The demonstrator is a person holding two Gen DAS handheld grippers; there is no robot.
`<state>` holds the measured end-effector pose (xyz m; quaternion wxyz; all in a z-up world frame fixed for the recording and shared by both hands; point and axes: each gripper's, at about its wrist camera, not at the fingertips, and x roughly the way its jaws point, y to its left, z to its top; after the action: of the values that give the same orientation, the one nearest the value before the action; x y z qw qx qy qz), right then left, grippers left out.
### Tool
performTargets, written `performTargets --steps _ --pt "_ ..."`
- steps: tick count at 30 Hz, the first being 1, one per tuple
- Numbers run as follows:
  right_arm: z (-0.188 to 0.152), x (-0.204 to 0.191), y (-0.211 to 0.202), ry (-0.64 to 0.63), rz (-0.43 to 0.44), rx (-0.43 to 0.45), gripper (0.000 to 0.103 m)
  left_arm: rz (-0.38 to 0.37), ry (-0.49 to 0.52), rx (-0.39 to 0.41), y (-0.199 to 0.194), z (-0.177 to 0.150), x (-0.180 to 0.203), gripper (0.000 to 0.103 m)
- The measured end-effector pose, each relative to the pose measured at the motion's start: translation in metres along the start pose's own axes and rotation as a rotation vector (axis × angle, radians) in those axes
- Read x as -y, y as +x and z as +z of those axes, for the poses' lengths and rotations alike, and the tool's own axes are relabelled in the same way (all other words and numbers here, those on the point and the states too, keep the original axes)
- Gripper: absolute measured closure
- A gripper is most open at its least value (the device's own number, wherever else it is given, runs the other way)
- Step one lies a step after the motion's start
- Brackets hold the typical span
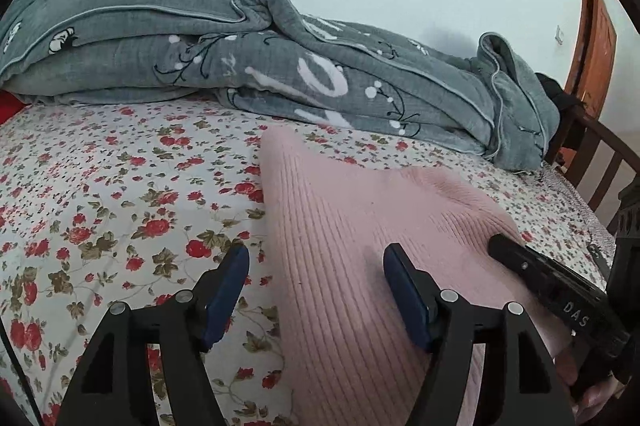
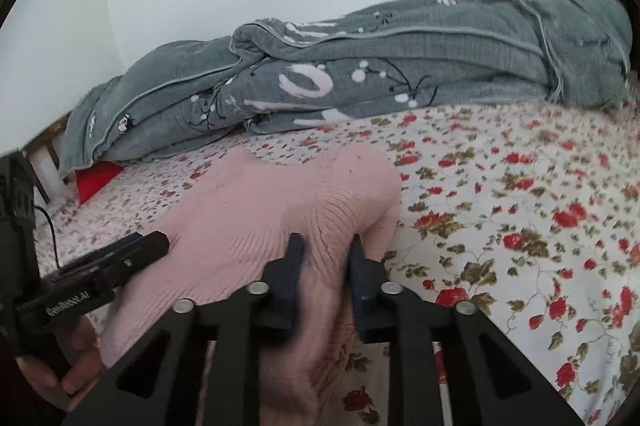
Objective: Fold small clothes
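Pink ribbed knit garment point(image 2: 256, 210) on floral bedsheet point(image 1: 100, 194). Right claw point(image 2: 326, 246) clamped on a fold; left claw point(image 1: 316, 262) apart. "DAS" read; other label apparently blurred.

Pink ribbed knit garment point(image 1: 344, 226), fine vertical ribbing. Bed sheet point(image 1: 120, 194) white, scattered red roses, olive-green leaves. Grey quilt point(image 1: 280, 66) at 12 o'clock of garment: pale piping, white blotches, thin black twig lines. Red cloth point(image 2: 96, 182) under quilt end. Hand-held gripper, left point(image 1: 316, 266): black frame, dark blue pads. Hand-held gripper, right point(image 2: 326, 246): same colours. Wall pale grey-white. Door point(image 1: 596, 38) orange-brown wood.
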<state>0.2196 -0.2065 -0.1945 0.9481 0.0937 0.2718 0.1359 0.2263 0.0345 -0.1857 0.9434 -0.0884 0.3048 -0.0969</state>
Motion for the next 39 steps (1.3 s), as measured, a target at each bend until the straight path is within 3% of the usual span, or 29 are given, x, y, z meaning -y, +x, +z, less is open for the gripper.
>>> performTargets --steps 4,7,13,18,21,27,32,39 --pt "0.005 0.014 -0.011 0.094 0.066 0.027 0.088 -0.039 0.004 0.015 -0.006 0.000 0.002 0.033" --pt "-0.002 0.013 0.009 0.079 0.012 -0.058 0.083 -0.025 0.021 -0.016 0.002 -0.003 0.007 0.033" --pt "-0.004 0.001 0.009 0.015 -0.047 -0.059 0.070 -0.018 -0.006 -0.042 0.007 -0.005 0.003 0.029" --pt "-0.003 0.009 0.008 0.047 -0.043 -0.068 0.060 -0.018 -0.012 -0.043 0.007 -0.006 0.002 0.028" --pt "0.000 0.014 0.005 0.077 -0.007 -0.069 0.059 -0.026 -0.010 -0.041 0.004 -0.004 0.002 0.028" --pt "0.002 0.011 -0.011 0.031 0.037 -0.033 0.057 -0.128 0.044 -0.022 -0.015 -0.007 0.013 0.029" --pt "0.000 0.008 -0.019 -0.003 0.058 -0.022 0.056 -0.140 0.086 -0.025 -0.023 -0.018 0.016 0.028" --pt "-0.006 0.007 -0.027 -0.040 0.066 -0.030 0.055 -0.203 0.065 -0.051 -0.033 -0.032 0.005 0.028"
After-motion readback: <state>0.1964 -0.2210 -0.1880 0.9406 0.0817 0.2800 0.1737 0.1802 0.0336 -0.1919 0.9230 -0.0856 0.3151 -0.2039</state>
